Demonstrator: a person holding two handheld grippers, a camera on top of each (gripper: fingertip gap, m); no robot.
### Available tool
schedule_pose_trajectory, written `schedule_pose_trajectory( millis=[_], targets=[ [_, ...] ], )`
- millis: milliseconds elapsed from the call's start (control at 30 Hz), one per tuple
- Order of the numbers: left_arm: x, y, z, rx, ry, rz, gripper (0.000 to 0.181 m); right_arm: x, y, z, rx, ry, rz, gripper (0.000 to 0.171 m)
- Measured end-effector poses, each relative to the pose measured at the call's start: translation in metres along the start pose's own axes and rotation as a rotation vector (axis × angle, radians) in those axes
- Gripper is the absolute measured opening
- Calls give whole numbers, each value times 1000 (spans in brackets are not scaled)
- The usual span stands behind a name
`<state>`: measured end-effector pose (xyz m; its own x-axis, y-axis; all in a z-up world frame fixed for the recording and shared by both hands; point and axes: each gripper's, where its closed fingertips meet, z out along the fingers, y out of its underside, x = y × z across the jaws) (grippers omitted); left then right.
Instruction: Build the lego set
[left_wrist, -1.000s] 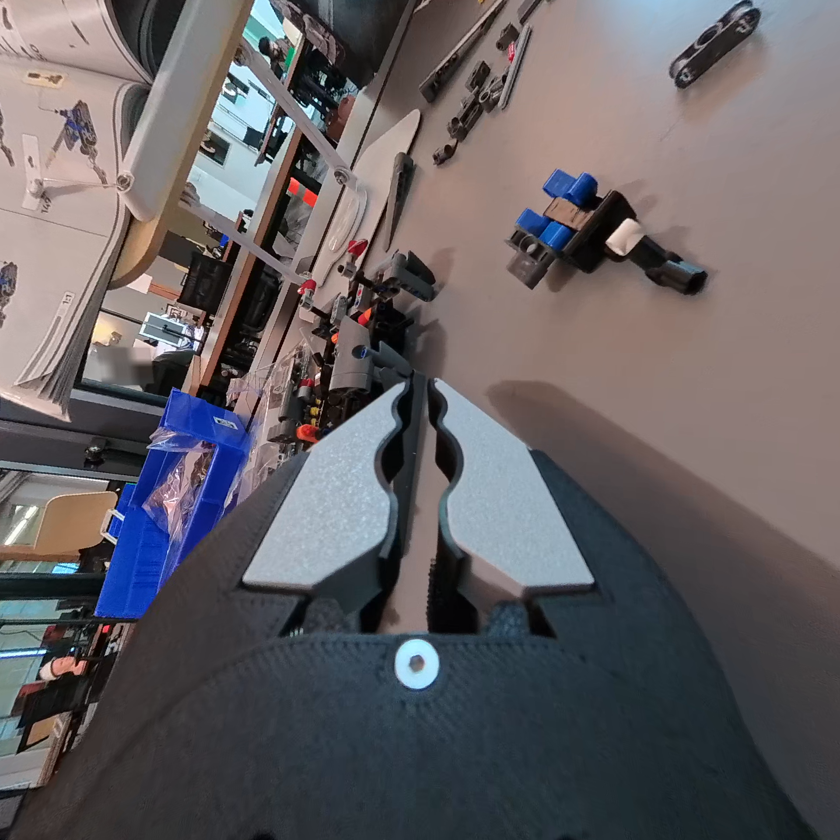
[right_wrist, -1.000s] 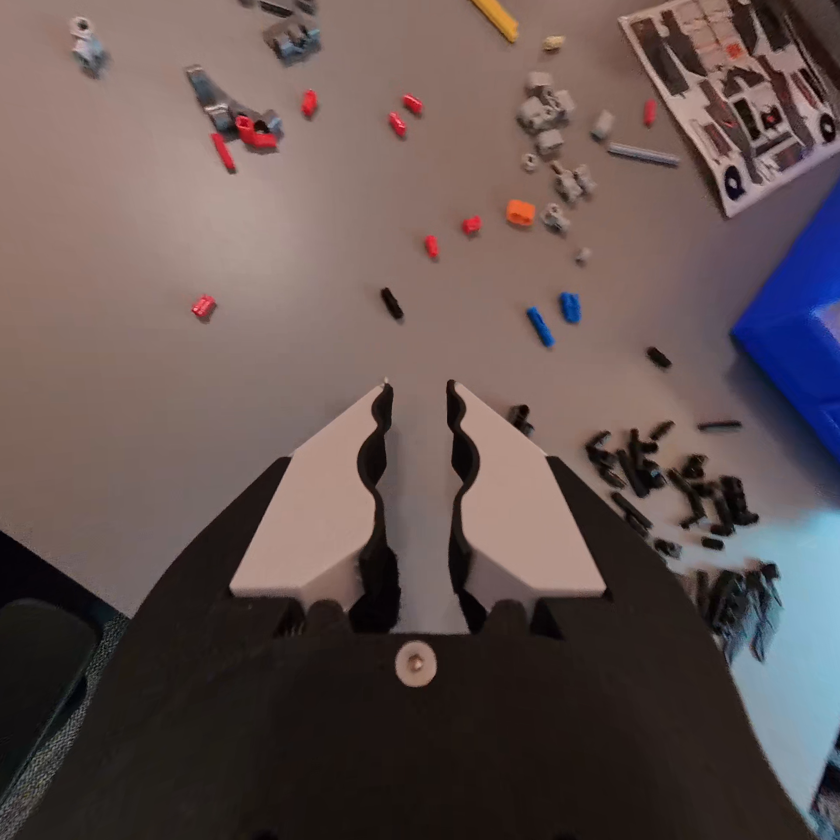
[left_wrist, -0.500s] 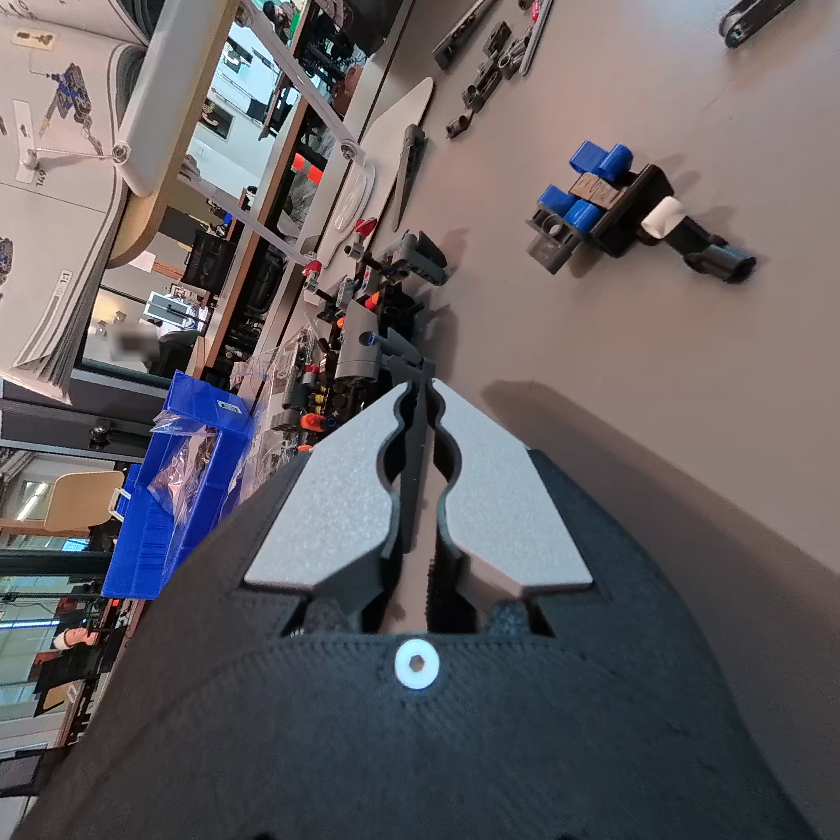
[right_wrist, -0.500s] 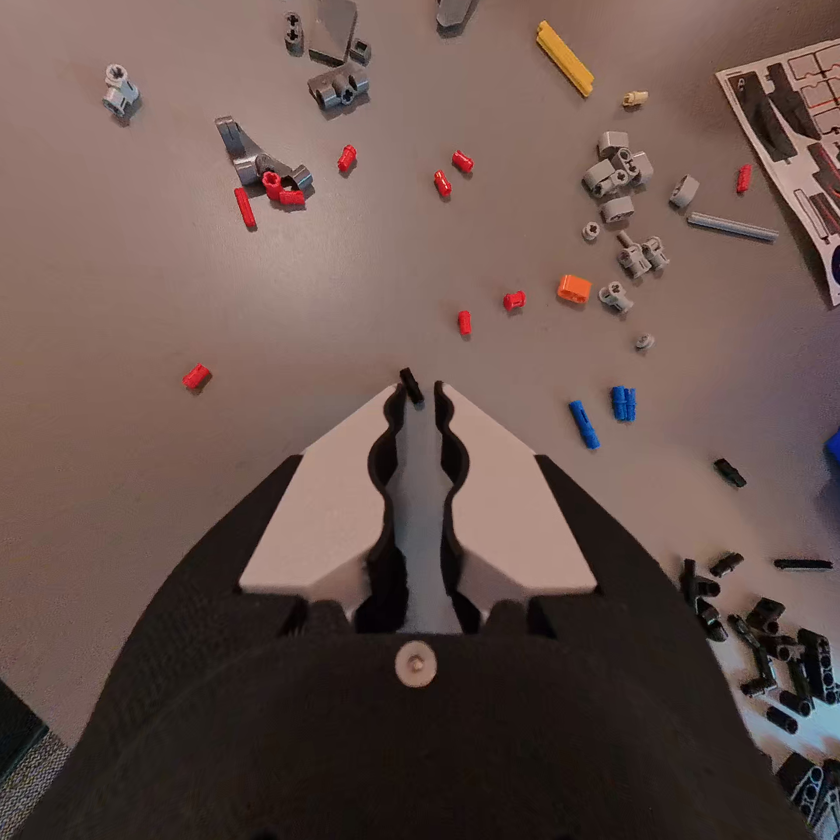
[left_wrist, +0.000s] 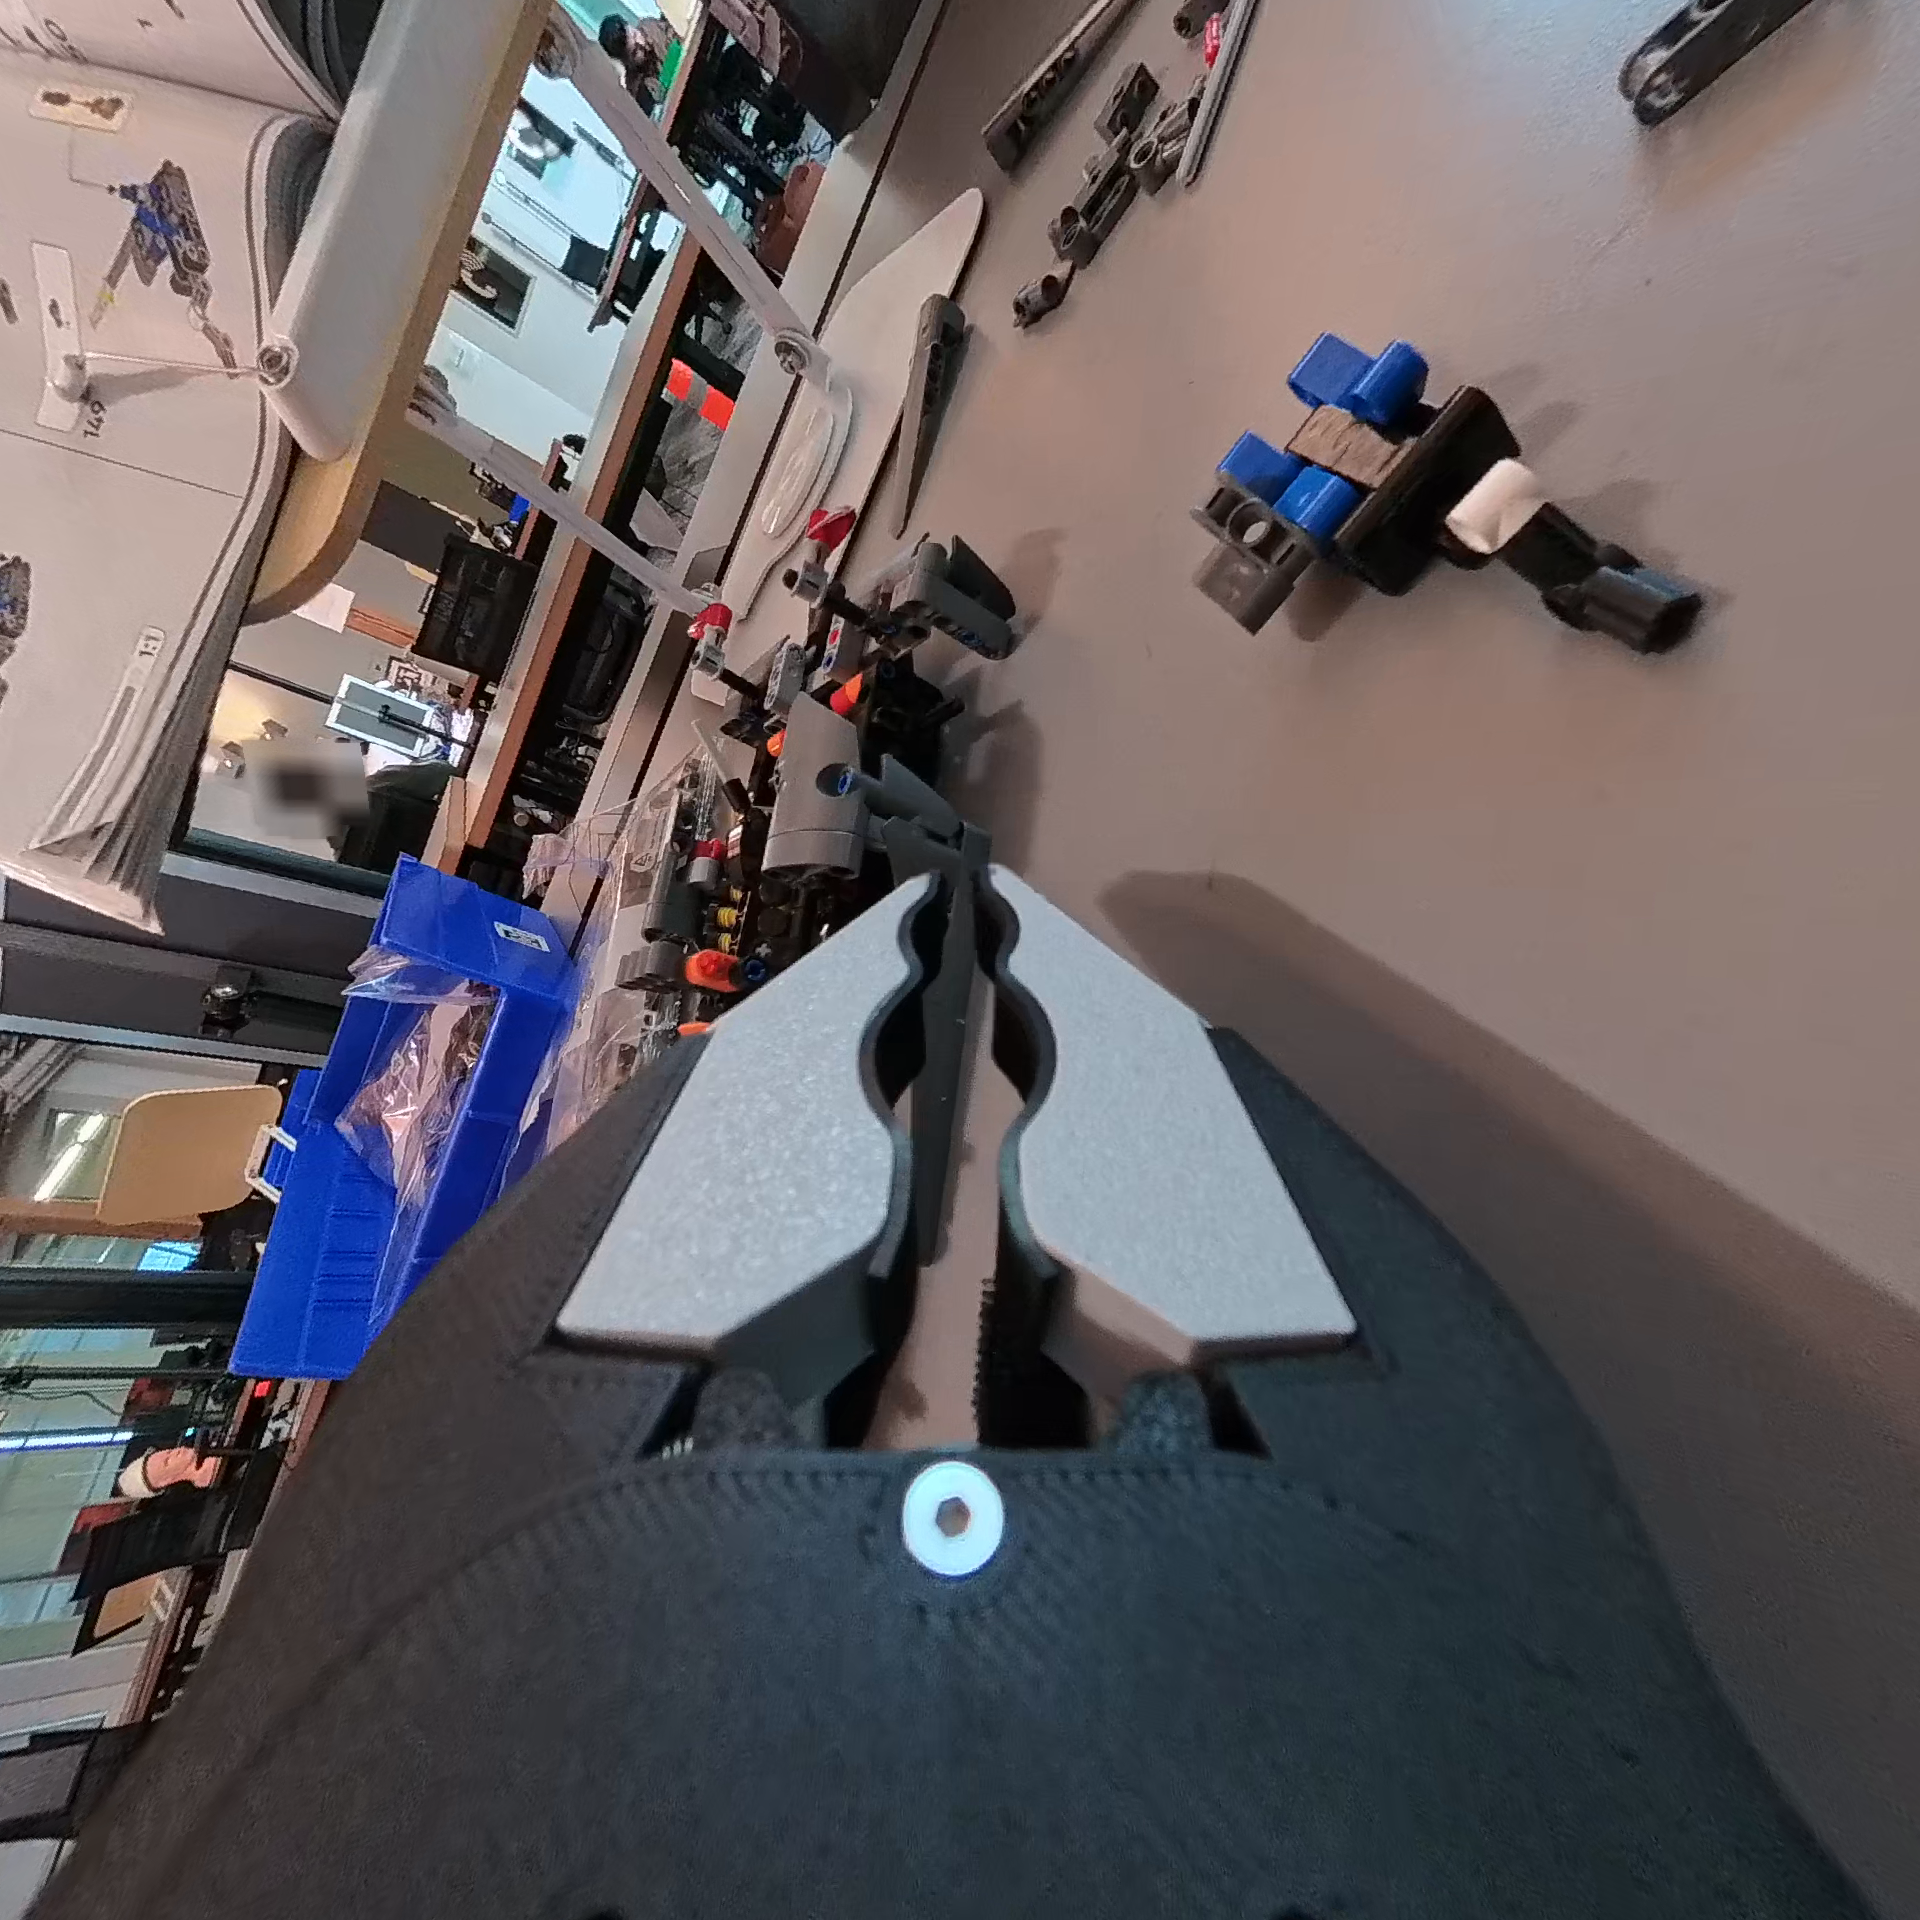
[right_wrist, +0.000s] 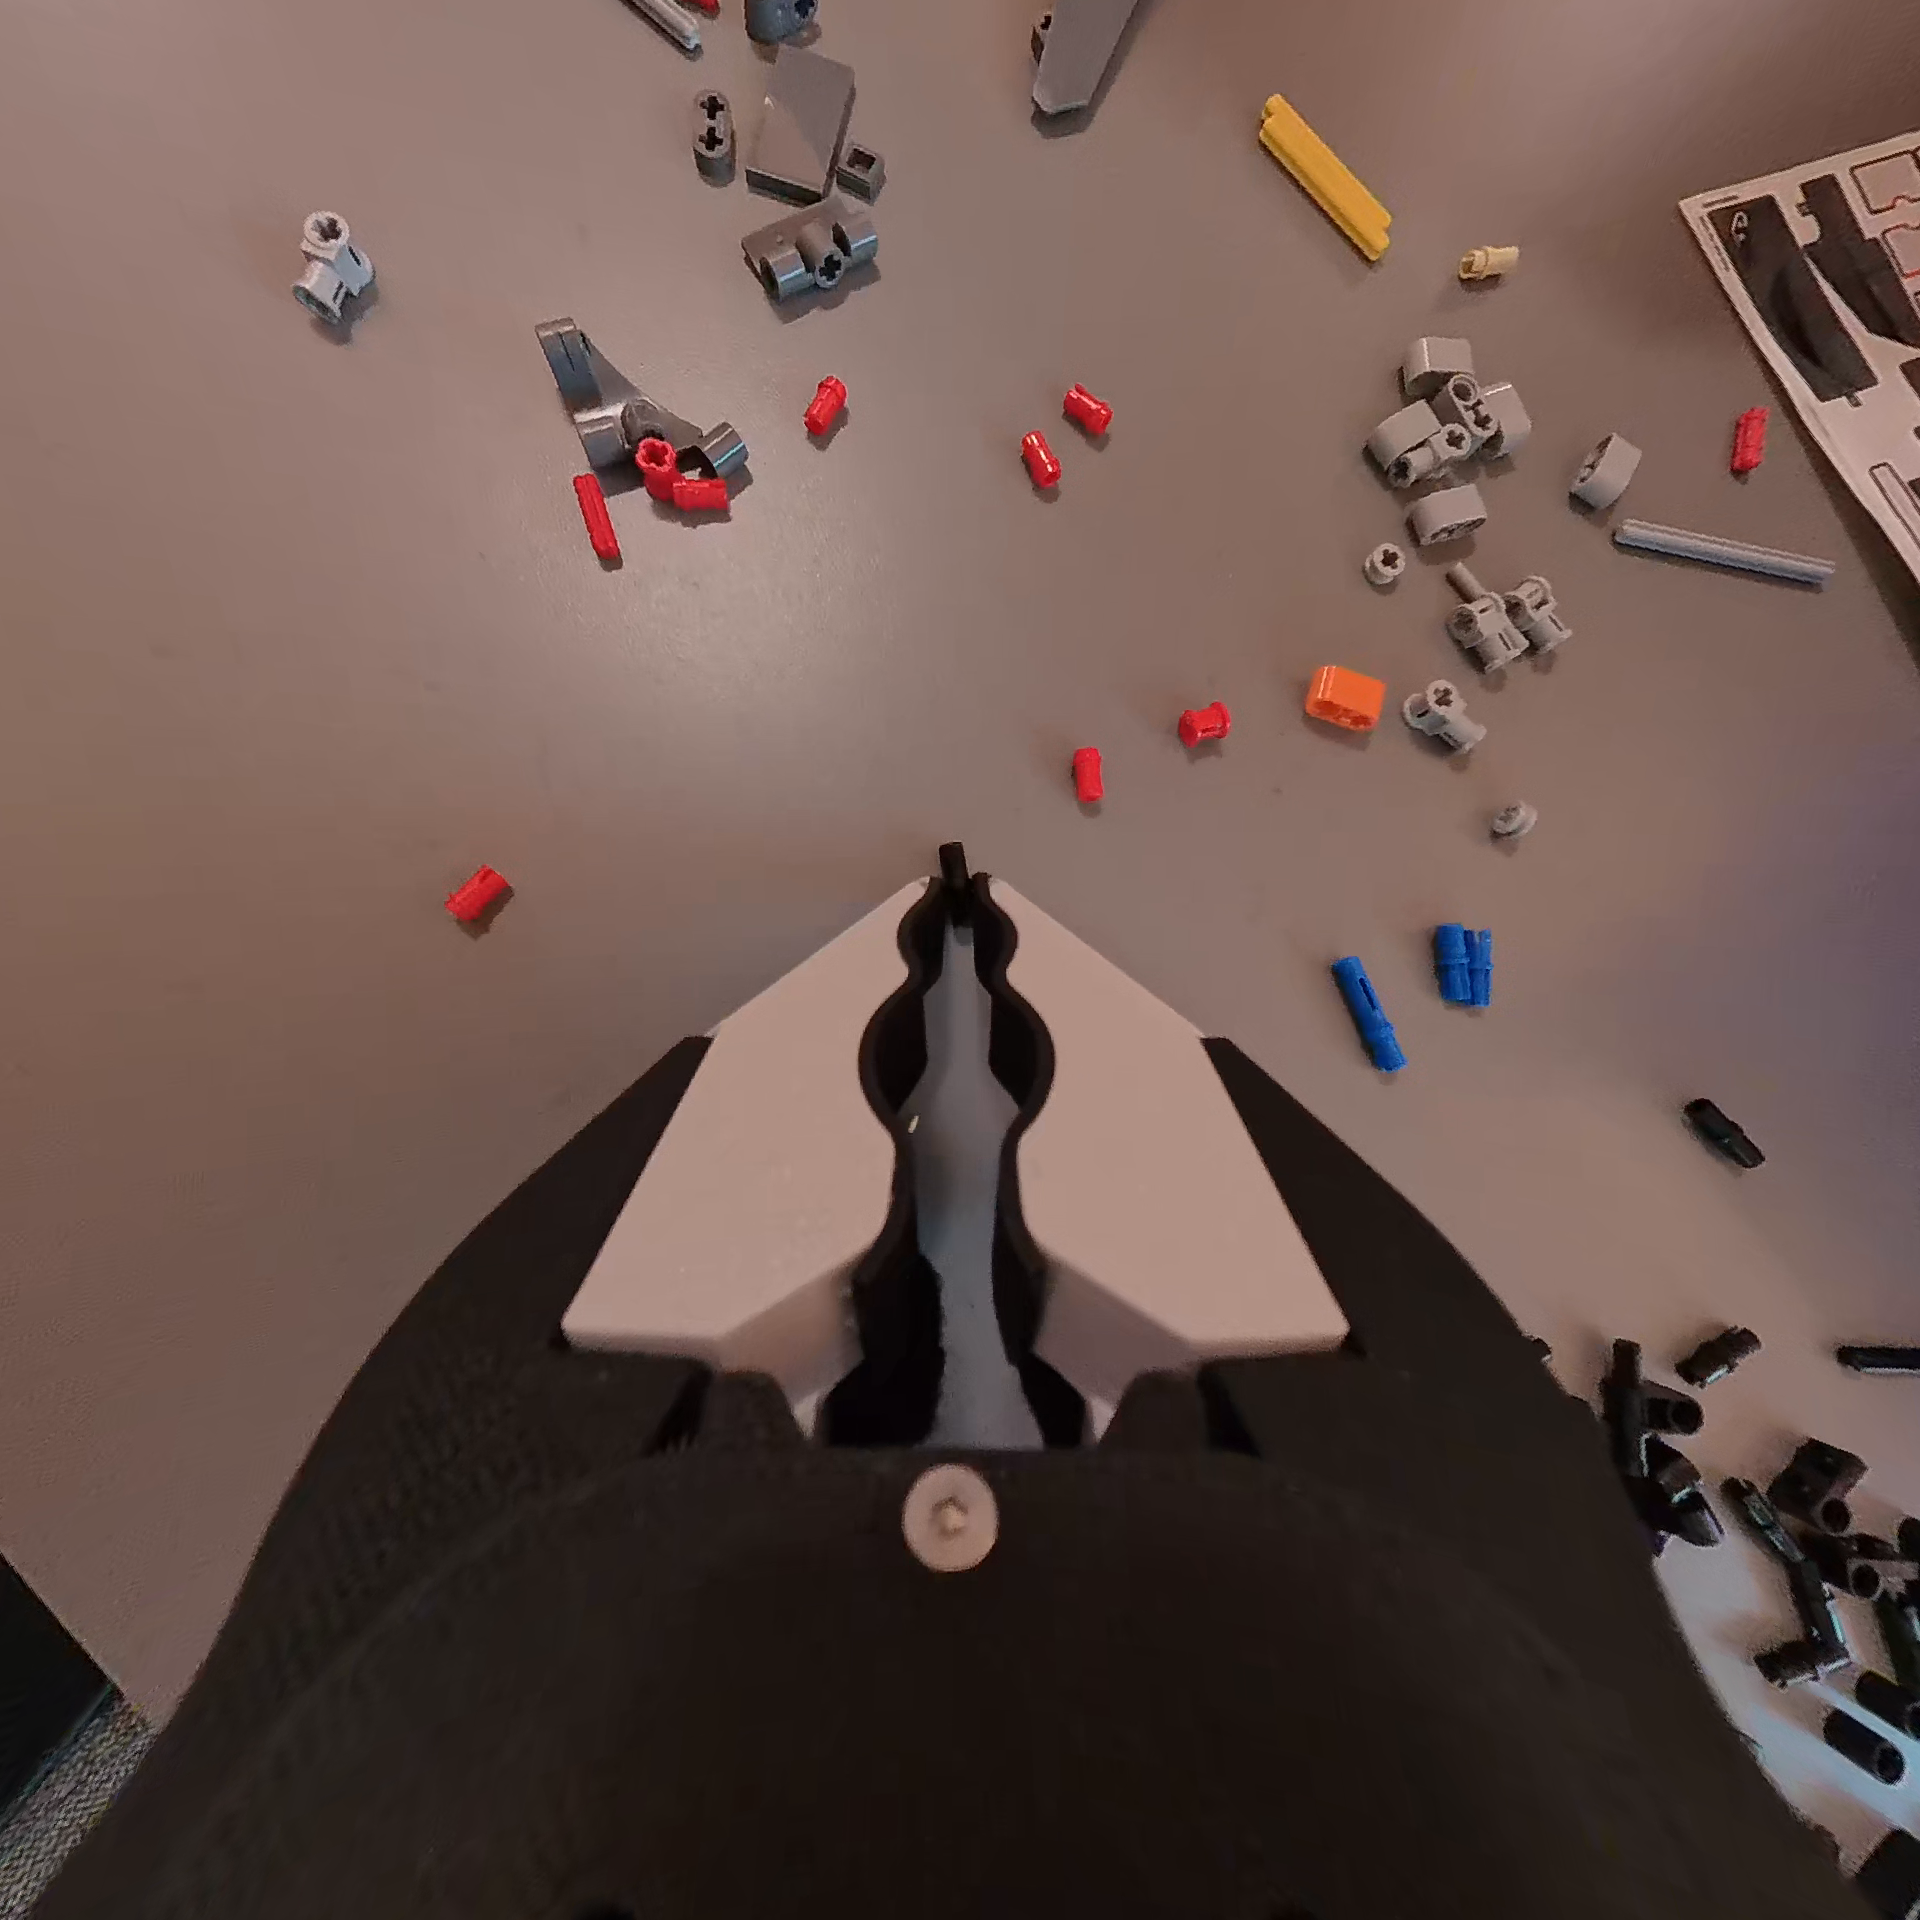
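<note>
A small black pin (right_wrist: 954, 878) was pinched in the right claw (right_wrist: 956, 883) above the tabletop (right_wrist: 312, 675), a flat black piece (left_wrist: 940, 1039) was clamped in the left claw (left_wrist: 961, 894), and joining them was judged next.

Grey-brown tabletop (left_wrist: 1558, 935), wooden chair (left_wrist: 182, 1153) beyond its edge, bright windows (left_wrist: 540, 208) past dark shelving (left_wrist: 582, 665).

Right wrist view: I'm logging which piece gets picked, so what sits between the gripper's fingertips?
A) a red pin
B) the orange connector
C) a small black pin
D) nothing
C: the right gripper is shut on a small black pin poking out past its tips, while the red pins and the orange connector lie loose on the table.
</note>
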<state>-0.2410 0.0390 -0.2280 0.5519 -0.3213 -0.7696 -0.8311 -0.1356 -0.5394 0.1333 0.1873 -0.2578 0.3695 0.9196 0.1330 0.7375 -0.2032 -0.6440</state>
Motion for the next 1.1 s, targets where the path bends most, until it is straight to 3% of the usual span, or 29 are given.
schedule_pose_trajectory(
  millis=[200, 300, 400, 633, 1000, 1100],
  targets=[
    [24, -17, -8, -30, 135, -150, 11, 0, 0, 0, 5, 3, 4, 1],
    [36, -34, -18, -14, 267, -351, 23, 0, 0, 0, 10, 5, 5, 2],
    [45, -49, -20, -31, 290, -452, 28, 0, 0, 0, 23, 2, 11, 2],
    [66, -65, -15, -78, 314, -431, 27, -1, 0, 0, 49, -7, 14, 2],
    [71, -55, -6, -168, 264, -352, 23, -2, 0, -1, 48, -2, 4, 2],
    [70, -55, -5, -169, 255, -349, 24, 1, 0, -4, 40, 25, 3, 21]
  ],
)
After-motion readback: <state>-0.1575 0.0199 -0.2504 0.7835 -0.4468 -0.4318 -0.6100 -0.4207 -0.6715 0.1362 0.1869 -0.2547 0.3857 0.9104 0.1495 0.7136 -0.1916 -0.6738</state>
